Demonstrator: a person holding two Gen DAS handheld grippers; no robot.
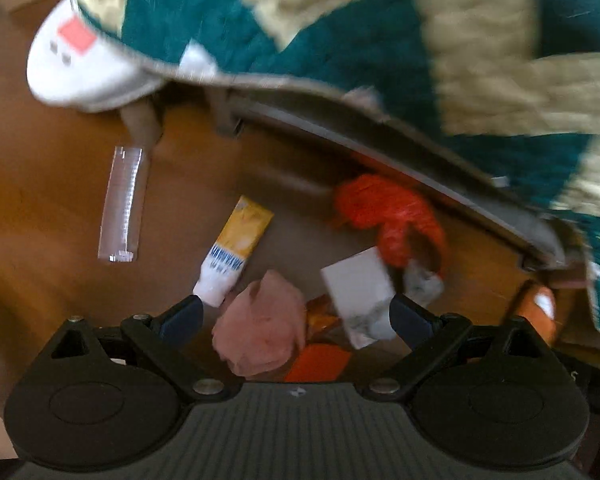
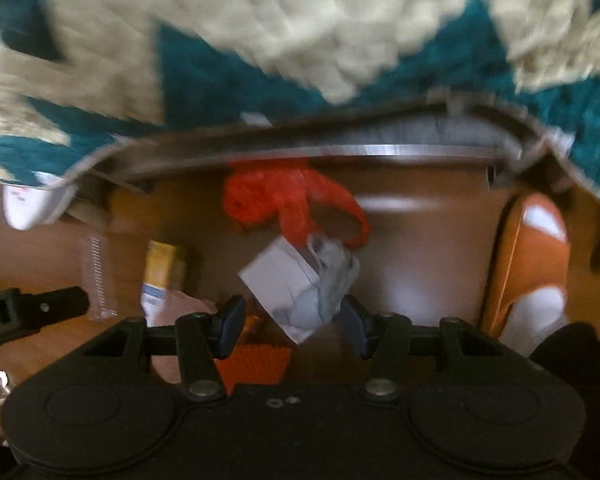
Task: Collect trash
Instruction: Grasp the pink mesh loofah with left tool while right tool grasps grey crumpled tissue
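Both the left gripper (image 1: pixel 296 316) and the right gripper (image 2: pixel 292 320) are hovering spread wide over trash lying on the wooden floor (image 1: pixel 52 208): a pink crumpled wad (image 1: pixel 260 328), white paper (image 1: pixel 360 288) and an orange bag (image 1: pixel 388 212). A yellow-and-white packet (image 1: pixel 236 252) is carrying blue lettering too blurred to read. A clear plastic strip (image 1: pixel 122 204) is lying apart.

L wrist view: blanket (image 1: pixel 340 32) fills top and right, hanging over bed frame rail (image 1: pixel 380 152), which runs diagonally from upper centre to right edge. Slipper (image 1: pixel 76 64) upper left, partly under blanket edge. Below rail on wood floor (image 1: pixel 40 200): plastic strip (image 1: pixel 122 204) at left, sachet (image 1: pixel 234 252) right of it, crumpled net bag (image 1: pixel 388 216) centre-right up against rail. Paper card (image 1: pixel 360 288) just below net bag, touching it. Crumpled tissue (image 1: pixel 260 324) bottom centre, between sachet and card. Second slipper (image 1: pixel 540 308) far right, under blanket edge.
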